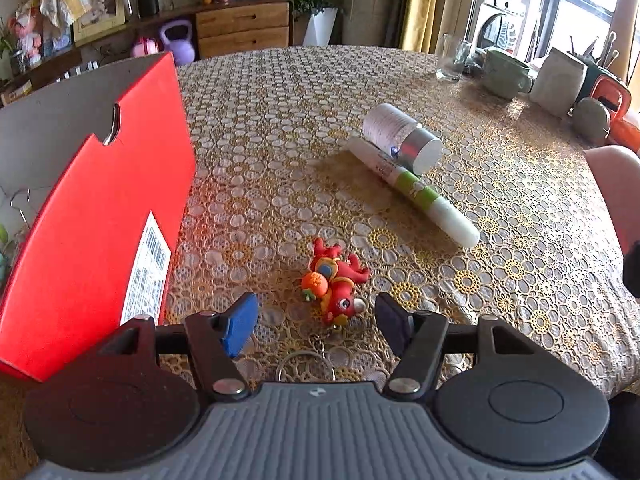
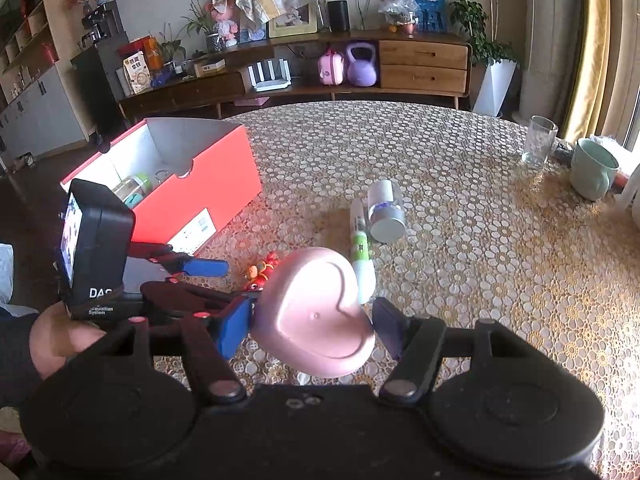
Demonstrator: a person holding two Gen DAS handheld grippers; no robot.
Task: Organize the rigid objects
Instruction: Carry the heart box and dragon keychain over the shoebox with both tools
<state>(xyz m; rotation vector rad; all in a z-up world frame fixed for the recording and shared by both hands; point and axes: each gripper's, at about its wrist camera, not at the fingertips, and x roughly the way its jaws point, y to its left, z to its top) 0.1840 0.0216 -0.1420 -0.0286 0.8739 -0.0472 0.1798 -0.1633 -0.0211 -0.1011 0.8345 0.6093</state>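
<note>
On the worktop [image 1: 280,120], the box [image 1: 100,220] stands left of the keychain figure [image 1: 336,284]; behind the figure, to the right, the tube [image 1: 412,188] lies touching the can [image 1: 404,136].

Domestic room, daylit. Long wooden sideboard [image 2: 423,65] with two drawers along the far wall, cluttered on top. Potted plant [image 2: 496,80] in a white planter beside it. Yellow curtain [image 2: 588,52] at the bright window [image 1: 576,0], right.
</note>
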